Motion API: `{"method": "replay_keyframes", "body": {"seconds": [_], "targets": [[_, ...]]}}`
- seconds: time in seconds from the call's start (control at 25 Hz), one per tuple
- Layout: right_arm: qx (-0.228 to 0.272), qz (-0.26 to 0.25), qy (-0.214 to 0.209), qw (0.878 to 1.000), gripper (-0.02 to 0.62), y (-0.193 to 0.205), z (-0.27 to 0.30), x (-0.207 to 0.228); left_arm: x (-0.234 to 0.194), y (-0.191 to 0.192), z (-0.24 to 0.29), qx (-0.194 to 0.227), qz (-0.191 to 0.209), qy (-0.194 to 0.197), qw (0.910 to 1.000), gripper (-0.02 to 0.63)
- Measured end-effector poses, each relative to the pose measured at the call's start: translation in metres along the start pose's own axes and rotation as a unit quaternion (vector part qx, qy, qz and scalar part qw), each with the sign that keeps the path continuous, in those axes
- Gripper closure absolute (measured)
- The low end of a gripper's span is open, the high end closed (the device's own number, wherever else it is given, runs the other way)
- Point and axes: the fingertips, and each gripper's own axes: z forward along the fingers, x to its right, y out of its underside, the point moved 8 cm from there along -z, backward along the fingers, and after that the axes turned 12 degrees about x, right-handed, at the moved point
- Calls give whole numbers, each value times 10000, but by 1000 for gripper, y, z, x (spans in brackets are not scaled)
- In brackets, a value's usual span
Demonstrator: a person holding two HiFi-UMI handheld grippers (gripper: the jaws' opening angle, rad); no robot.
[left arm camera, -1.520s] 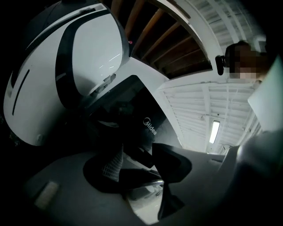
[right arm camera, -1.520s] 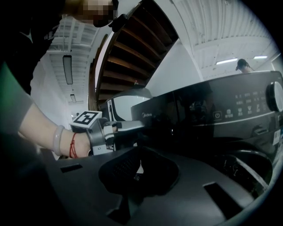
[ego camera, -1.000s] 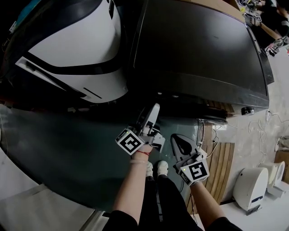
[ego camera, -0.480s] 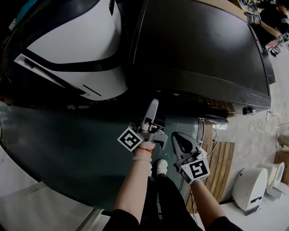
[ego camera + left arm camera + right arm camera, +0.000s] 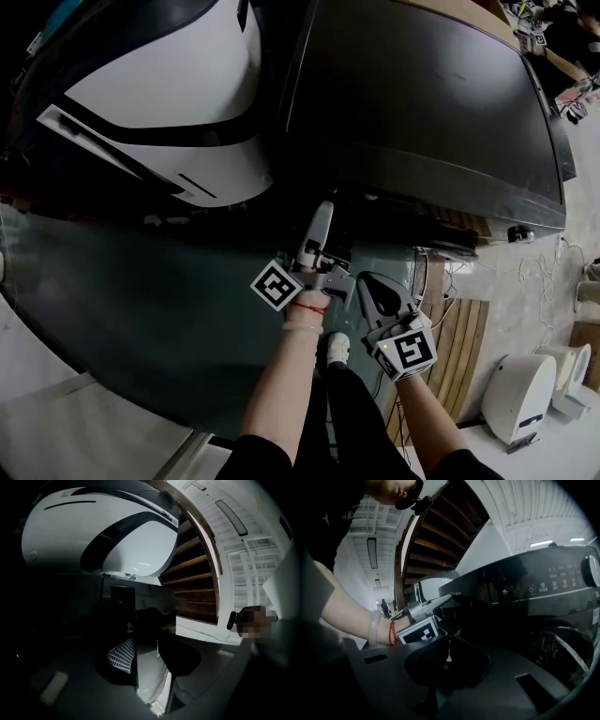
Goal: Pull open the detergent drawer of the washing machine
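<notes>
Head view. READER: Where is the detergent drawer (image 5: 465,590)?
LEGEND: At the top of the washing machine (image 5: 422,103) front, on the corner nearest the white appliance (image 5: 159,103), beside the control panel (image 5: 553,585).
READER: And the left gripper (image 5: 323,212)?
LEGEND: Its tip is at that corner. The jaws are partly apart and have just been closing; whether they press on the drawer cannot be made out.
READER: The right gripper (image 5: 362,281)?
LEGEND: Jaws together, holding nothing, just beside the left gripper.
</notes>
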Motion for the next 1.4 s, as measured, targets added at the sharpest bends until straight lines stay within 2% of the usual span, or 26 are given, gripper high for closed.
{"method": "replay_keyframes", "body": {"seconds": [0.32, 0.44, 0.72, 0.96, 1.12, 1.2, 1.4], "targets": [[98, -119, 134, 9998, 583, -4, -5, 5, 0, -1, -2, -58, -53, -54, 10000, 460], [-33, -69, 225, 9997, 583, -8, -7, 5, 1, -2, -5, -69, -81, -36, 9999, 462], [25, 38, 395, 9992, 583, -11, -9, 6, 3, -2, -11, -134, -105, -4, 9999, 463], [288, 31, 357, 9989, 583, -11, -10, 3, 6, -2, -18, -203, -72, 23, 9998, 468], [121, -76, 343, 9993, 583, -10, -13, 2, 8, -2, -23, -224, -61, 29, 9997, 468], [214, -167, 271, 9993, 583, -10, -15, 2, 10, -1, -26, -236, -53, 23, 9997, 469], [177, 34, 267, 9995, 583, -13, -18, -4, 14, -1, -35, -256, 5, 37, 9997, 471]]}}
